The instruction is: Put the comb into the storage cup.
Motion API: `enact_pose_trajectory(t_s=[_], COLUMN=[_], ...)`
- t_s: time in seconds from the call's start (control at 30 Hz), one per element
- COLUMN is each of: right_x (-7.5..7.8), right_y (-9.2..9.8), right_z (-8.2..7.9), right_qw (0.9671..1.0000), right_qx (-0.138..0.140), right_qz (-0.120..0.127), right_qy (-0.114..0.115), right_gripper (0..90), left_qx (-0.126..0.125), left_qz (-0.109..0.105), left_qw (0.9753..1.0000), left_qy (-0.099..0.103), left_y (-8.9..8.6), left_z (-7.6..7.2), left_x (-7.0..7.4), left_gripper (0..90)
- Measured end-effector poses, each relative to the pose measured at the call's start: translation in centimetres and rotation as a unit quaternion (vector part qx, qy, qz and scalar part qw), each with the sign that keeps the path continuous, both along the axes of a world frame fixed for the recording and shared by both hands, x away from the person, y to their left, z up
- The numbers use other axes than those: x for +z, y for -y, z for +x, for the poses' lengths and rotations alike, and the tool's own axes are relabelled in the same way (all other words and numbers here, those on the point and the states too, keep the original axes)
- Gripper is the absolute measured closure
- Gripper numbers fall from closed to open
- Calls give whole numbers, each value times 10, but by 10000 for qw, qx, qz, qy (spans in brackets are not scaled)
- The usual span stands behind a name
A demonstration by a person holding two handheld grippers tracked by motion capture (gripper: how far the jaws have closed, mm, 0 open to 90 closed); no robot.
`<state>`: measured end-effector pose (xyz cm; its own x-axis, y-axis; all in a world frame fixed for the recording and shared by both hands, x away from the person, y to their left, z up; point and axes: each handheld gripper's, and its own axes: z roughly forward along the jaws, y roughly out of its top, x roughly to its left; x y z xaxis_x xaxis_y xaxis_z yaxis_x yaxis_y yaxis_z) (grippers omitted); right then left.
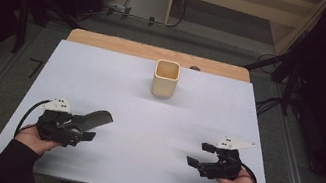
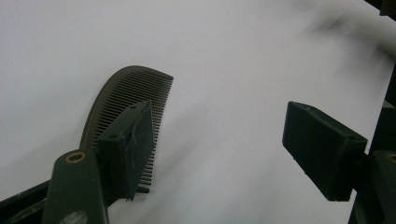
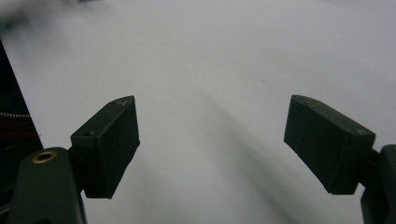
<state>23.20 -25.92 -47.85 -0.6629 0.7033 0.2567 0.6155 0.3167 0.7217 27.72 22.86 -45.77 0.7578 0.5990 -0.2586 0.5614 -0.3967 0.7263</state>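
The comb [image 2: 125,98] lies flat on the white worktop [image 1: 146,119], at the near left, with its curved spine away from the teeth and its far end pointing toward the middle of the sheet. In the left gripper view it sits beside and partly behind the left-hand finger [image 2: 128,149] of the left gripper [image 1: 88,131], while the other finger stands well off to the right, so the fingers are spread wide and hold nothing; whether the near finger touches the comb cannot be told. The step in hand looks like a grasp of the comb. To do it well, the person would likely shift the left gripper sideways so that the comb's spine comes between the two fingers, lower them until they bracket the thin edge, and close on the solid spine rather than the teeth, since a flat, thin thing on a smooth sheet may slide or tip away. The beige cup [image 1: 166,78] stands upright at the far middle of the worktop, well apart from the comb. The right gripper [image 1: 196,153] rests at the near right, its fingers also wide and empty.

The count: one comb, one cup, two grippers, one worktop.
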Motion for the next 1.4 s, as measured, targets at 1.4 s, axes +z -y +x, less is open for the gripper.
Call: enact_pose_trajectory(t_s=[1.4], right_x=[-1], right_y=[2], right_z=[3], right_qw=[10000], right_qx=[-52], right_qz=[-33], right_qy=[-46], right_gripper=[162], left_qx=[82], left_qz=[141], left_qw=[9995], left_qy=[274], left_y=[-25], left_z=[4], left_x=[13], left_gripper=[253])
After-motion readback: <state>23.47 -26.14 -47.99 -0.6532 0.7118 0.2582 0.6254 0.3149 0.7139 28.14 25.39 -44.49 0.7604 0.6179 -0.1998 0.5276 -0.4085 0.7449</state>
